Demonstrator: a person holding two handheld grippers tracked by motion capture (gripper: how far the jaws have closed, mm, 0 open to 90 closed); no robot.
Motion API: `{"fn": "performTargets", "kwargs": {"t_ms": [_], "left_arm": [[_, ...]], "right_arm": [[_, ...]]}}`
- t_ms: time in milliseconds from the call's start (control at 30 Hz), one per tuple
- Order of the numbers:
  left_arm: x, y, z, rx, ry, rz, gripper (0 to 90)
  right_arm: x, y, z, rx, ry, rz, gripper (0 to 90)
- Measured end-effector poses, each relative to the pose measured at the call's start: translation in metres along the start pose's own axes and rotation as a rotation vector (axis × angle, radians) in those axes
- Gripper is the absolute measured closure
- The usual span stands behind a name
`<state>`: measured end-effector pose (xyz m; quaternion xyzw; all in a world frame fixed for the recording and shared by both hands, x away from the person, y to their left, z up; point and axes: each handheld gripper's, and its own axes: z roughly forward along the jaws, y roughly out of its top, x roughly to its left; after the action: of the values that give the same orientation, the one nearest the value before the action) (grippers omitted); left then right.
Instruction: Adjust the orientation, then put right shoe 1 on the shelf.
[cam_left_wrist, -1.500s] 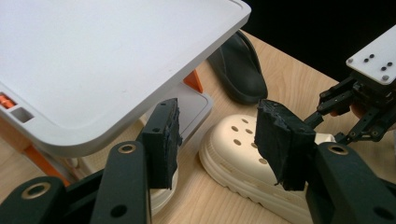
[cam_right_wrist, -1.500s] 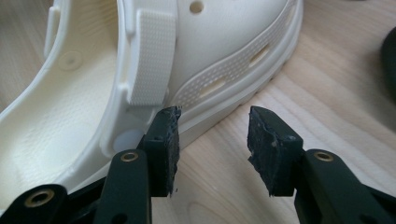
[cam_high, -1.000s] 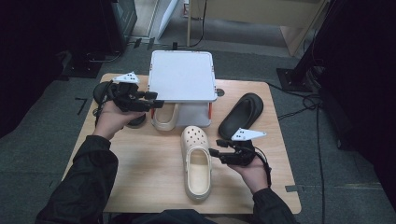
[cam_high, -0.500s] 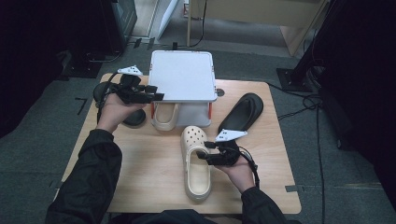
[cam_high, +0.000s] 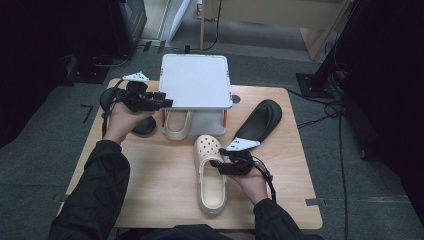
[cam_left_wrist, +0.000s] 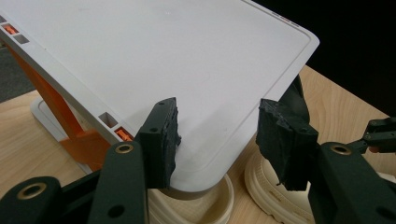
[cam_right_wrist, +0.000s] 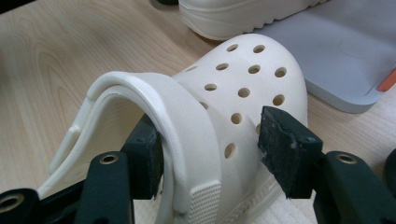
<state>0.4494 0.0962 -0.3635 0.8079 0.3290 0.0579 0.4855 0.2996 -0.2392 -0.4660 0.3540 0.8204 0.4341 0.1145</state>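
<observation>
Both hands lower and further in than a second ago. Right gripper (cam_right_wrist: 210, 154) now straddles strap side of cream clog (cam_high: 210, 172) lying mid table (cam_high: 150, 195), jaws apart, right pad not touching. Left gripper (cam_left_wrist: 217, 135) open, jaws just narrowing a bit, nothing between, hovering at corner of white stand (cam_left_wrist: 187, 60). Second clog (cam_high: 176, 125) tucked under stand.
</observation>
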Motion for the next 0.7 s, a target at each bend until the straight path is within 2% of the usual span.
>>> {"fn": "performTargets", "kwargs": {"t_ms": [100,300,500,700], "left_arm": [[-0.001,0.0,0.0,0.001,0.005,0.007,48.5],[-0.003,0.0,0.001,0.005,0.001,0.013,48.3],[-0.003,-0.001,0.001,0.002,-0.005,0.01,48.3],[-0.003,0.0,0.001,0.003,-0.006,0.008,48.3]], "right_arm": [[0.002,0.0,0.0,0.002,-0.015,-0.018,45.6],[0.006,0.003,-0.005,-0.006,-0.04,-0.059,61.7],[0.004,0.006,-0.01,-0.015,-0.058,-0.056,68.9],[-0.007,0.012,-0.02,-0.036,-0.086,-0.009,75.3]]}}
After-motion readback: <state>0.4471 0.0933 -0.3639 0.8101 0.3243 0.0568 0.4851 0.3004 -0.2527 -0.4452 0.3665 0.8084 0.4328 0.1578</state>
